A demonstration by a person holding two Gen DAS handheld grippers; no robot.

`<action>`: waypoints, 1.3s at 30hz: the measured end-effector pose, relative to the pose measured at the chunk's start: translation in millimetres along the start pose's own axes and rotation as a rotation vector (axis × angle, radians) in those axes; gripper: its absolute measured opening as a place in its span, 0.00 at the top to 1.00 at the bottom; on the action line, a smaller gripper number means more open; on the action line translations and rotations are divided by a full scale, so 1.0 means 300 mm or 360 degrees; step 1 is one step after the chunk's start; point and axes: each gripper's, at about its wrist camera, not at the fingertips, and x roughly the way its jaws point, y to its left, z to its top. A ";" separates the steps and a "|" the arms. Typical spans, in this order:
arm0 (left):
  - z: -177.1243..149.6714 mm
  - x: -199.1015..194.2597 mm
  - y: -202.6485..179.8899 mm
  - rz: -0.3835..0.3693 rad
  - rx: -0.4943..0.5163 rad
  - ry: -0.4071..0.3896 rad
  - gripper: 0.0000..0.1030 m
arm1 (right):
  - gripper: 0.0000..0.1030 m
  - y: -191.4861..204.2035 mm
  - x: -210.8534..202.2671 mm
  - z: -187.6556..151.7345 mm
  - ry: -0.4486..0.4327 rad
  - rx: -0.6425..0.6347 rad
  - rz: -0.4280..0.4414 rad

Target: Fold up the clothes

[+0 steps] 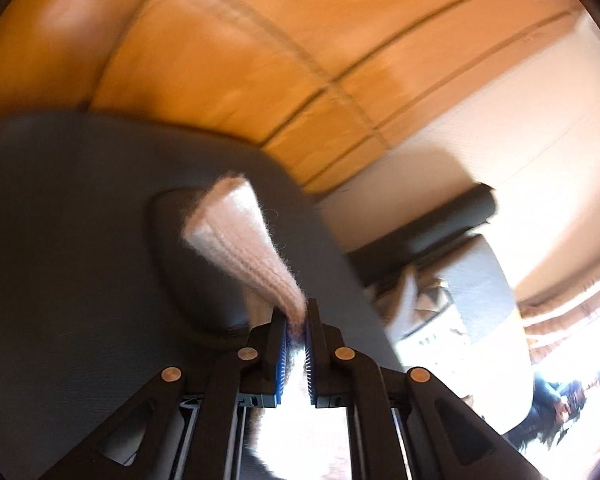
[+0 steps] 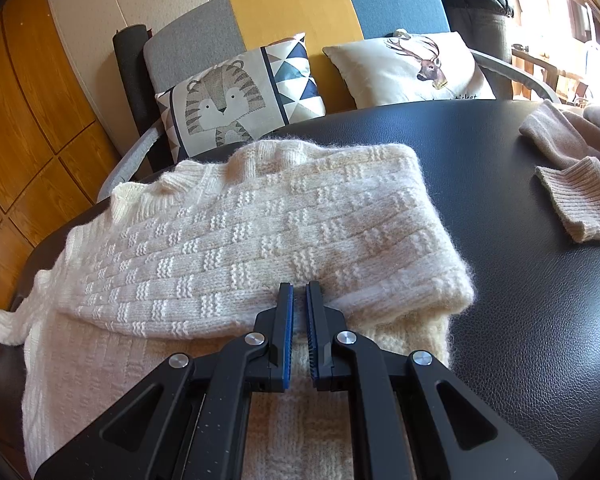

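Pinching sweater cuff (image 1: 236, 236); left gripper (image 1: 298, 320) raised.

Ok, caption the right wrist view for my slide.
Shut right gripper rests on folded cream sweater on black table.

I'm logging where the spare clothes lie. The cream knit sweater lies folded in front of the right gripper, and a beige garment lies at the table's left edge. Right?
Not quite: the beige garment lies toward the table's right edge, as the right wrist view shows. The cream knit sweater does lie folded in front of the right gripper.
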 end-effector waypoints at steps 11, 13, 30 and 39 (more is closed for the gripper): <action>-0.095 -0.041 -0.455 -0.0388 0.0368 0.0089 0.93 | 0.47 0.066 -0.137 0.042 -0.0043 0.0036 0.0188; -0.154 -0.023 -0.561 -0.0470 0.0457 0.0137 0.93 | 0.47 0.077 -0.158 0.040 -0.0047 0.0046 0.0232; -0.816 0.054 -1.076 -0.0798 0.0791 0.0643 0.93 | 0.47 0.008 -0.224 -0.051 0.0049 0.0231 0.0367; -1.212 0.140 -1.158 -0.0740 0.0927 0.0951 0.93 | 0.47 -0.079 -0.239 -0.065 0.0056 0.0316 0.0354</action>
